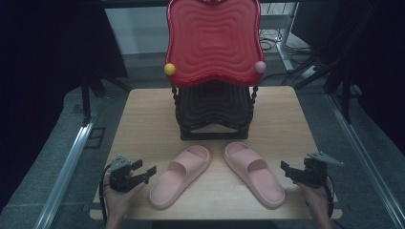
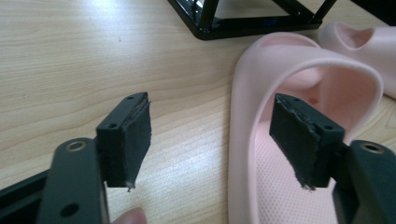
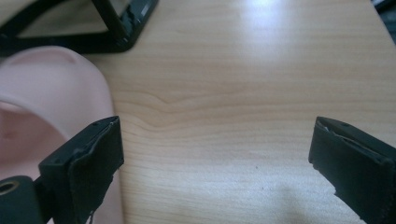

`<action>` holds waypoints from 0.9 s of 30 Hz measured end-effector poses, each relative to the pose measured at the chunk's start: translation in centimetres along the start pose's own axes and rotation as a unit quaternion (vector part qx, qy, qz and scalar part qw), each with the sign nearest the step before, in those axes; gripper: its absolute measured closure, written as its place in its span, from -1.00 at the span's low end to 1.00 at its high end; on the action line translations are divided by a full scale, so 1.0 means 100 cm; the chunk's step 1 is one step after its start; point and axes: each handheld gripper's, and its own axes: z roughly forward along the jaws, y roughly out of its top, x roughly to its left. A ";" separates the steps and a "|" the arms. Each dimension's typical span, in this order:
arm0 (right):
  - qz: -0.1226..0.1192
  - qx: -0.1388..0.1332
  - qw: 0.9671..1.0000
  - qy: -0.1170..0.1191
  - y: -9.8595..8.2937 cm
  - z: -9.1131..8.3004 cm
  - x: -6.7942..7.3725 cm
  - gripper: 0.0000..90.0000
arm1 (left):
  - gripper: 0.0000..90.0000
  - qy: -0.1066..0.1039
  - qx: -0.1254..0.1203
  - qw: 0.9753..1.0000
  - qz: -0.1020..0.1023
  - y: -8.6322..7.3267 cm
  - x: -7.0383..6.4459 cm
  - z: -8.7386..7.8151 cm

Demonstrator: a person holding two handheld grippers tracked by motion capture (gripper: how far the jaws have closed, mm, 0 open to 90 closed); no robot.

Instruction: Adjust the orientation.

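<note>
Both claws gape empty: left gripper (image 1: 145,172) should close on the left slipper's (image 1: 180,175) strap edge at three o'clock, right gripper (image 1: 287,169) mirroring on the right slipper (image 1: 254,172).

Your high view is dim and soft, dark at both sides, with the light wooden table (image 1: 143,124) and the glossy red wavy plastic tray (image 1: 214,40) lit from above. In both gripper views, glare whitens the far tabletop and the near black jaws blur.
</note>
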 end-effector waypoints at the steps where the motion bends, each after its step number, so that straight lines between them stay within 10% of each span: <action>1: -0.003 -0.006 1.000 0.003 0.001 -0.002 0.000 -0.91 | -0.22 -0.001 -0.001 1.000 0.002 0.001 -0.001 -0.001; 11: -0.016 -0.032 0.999 0.035 0.006 -0.021 0.010 -0.86 | 0.94 0.023 0.030 0.999 0.021 0.000 -0.001 -0.011; 27: -0.049 -0.052 0.995 0.065 0.017 -0.045 0.035 -0.81 | 0.99 0.009 0.119 0.992 0.041 -0.019 -0.002 0.000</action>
